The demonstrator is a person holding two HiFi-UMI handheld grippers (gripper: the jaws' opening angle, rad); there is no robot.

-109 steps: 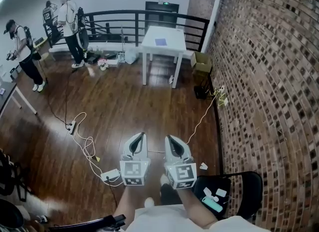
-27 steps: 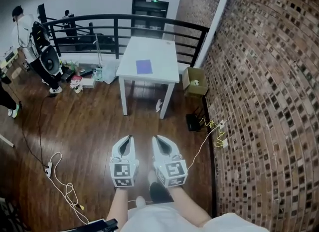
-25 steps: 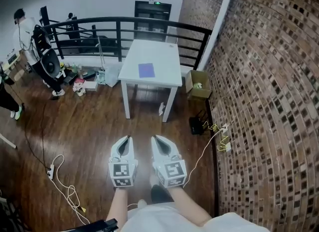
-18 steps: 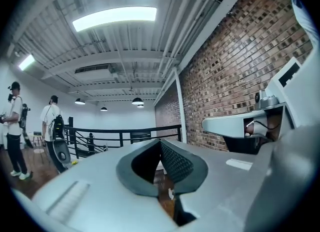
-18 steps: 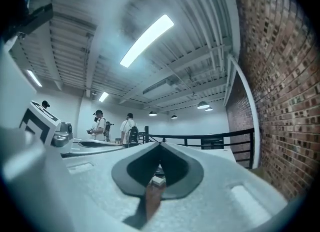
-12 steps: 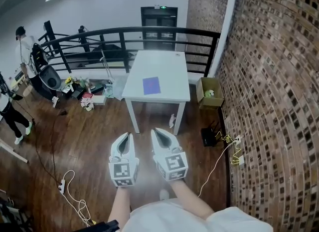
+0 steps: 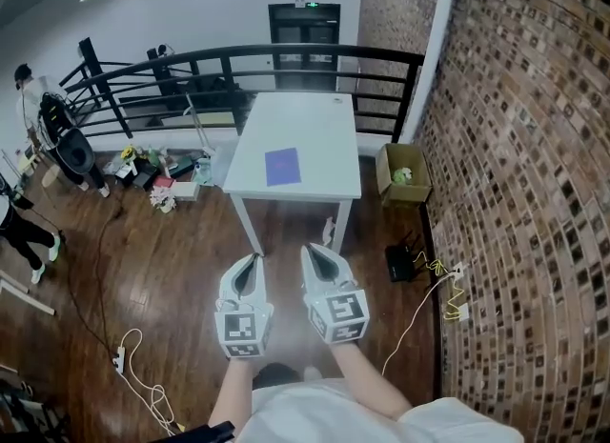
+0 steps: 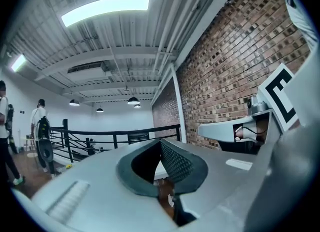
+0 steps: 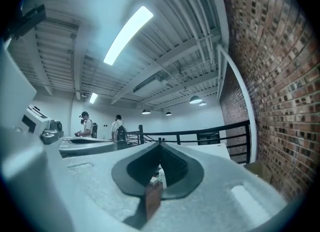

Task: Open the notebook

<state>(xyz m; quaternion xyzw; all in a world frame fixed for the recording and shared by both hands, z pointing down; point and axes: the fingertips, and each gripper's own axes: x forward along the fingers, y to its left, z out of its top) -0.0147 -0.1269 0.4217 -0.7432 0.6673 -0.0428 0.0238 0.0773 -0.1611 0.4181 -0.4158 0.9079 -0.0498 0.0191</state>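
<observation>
A purple notebook (image 7: 282, 166) lies closed near the middle of a white table (image 7: 315, 127) ahead of me in the head view. My left gripper (image 7: 254, 261) and right gripper (image 7: 315, 253) hang side by side over the wooden floor, short of the table's near edge. Both point level toward the table. In each gripper view the jaws meet at their tips with nothing between them: left gripper (image 8: 160, 141), right gripper (image 9: 160, 144). The notebook does not show in either gripper view.
A black railing (image 7: 219, 60) runs behind the table. A brick wall (image 7: 515, 165) lines the right side, with a cardboard box (image 7: 401, 176) and cables (image 7: 434, 284) at its foot. People (image 7: 48, 136) and clutter (image 7: 157, 179) stand at the left. A power strip (image 7: 121, 360) lies on the floor.
I have walked toward the table with both grippers held in front. The table and notebook stand larger and closer in the head view. Both grippers stay shut.
</observation>
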